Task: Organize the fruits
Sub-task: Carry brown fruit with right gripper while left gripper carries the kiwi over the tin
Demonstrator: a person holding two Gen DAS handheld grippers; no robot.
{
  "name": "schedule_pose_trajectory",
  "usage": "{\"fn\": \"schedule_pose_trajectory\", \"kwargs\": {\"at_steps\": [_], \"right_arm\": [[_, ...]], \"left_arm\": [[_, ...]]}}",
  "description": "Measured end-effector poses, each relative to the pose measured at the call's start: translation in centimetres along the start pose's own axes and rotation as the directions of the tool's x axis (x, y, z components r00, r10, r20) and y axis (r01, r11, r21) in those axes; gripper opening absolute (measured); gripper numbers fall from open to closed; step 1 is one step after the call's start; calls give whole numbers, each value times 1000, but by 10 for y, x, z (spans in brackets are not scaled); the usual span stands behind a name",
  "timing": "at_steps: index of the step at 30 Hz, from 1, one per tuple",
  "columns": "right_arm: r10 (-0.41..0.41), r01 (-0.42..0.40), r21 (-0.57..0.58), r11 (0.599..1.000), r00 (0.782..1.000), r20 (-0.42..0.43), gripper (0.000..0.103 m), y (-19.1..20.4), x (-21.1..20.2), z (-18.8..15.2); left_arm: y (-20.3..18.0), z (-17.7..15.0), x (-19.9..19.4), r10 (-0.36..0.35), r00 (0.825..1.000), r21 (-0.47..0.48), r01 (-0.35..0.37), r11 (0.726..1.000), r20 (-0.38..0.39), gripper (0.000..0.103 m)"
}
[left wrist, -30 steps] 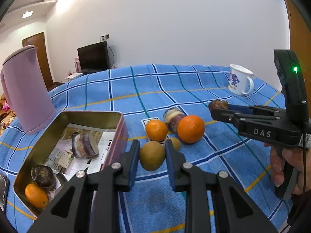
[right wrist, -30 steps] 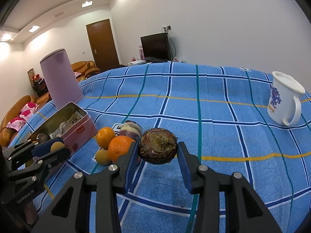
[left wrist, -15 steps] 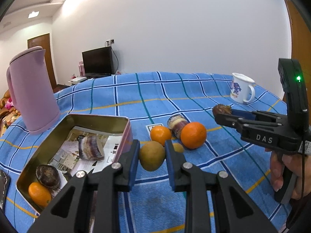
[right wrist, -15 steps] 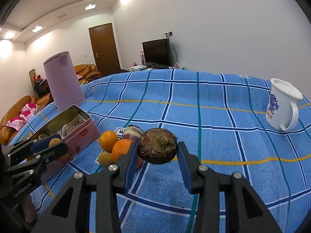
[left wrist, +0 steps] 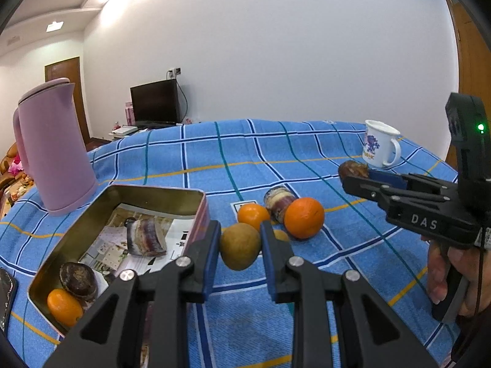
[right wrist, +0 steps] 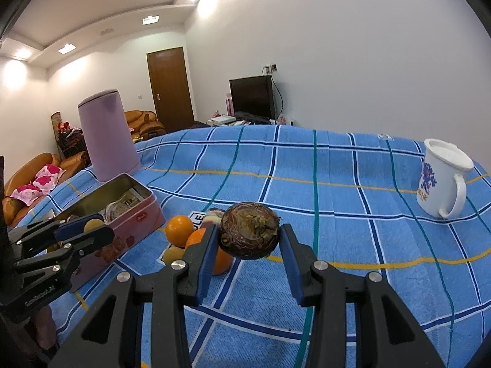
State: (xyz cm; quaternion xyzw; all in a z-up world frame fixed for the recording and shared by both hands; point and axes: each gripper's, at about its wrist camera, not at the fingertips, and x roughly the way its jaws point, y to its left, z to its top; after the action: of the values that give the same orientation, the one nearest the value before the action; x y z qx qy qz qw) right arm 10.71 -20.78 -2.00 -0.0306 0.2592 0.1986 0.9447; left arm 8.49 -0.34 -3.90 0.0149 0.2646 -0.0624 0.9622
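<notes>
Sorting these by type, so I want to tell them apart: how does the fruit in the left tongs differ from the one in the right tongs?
The fruit in the left tongs is smooth, yellow-brown and slightly egg-shaped; the fruit in the right tongs is dark brown, rough and wrinkled, with dried leafy bits on top. The dark fruit spreads its tongs wider. Both are roundish, clamped between blue pads and held clear of the blue checked cloth.

Both hand-held grippers ride a little higher and tip upward compared with a second ago, so the yellow-brown round fruit point(left wrist: 240, 246) in the left gripper point(left wrist: 240, 245) and the dark brown wrinkled fruit point(right wrist: 249, 230) in the right gripper point(right wrist: 249, 237) sit farther above the blue checked cloth point(right wrist: 337, 184).
</notes>
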Motion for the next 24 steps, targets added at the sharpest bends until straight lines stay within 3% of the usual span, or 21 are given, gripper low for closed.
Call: {"fn": "schedule_pose_trajectory", "kwargs": {"at_steps": [24], "right_arm": [[6,-3,-34,999,994,108,43,6,-22,-2]], "left_arm": [[1,0,-11,32,998,-16,-31,999,62,27]]}}
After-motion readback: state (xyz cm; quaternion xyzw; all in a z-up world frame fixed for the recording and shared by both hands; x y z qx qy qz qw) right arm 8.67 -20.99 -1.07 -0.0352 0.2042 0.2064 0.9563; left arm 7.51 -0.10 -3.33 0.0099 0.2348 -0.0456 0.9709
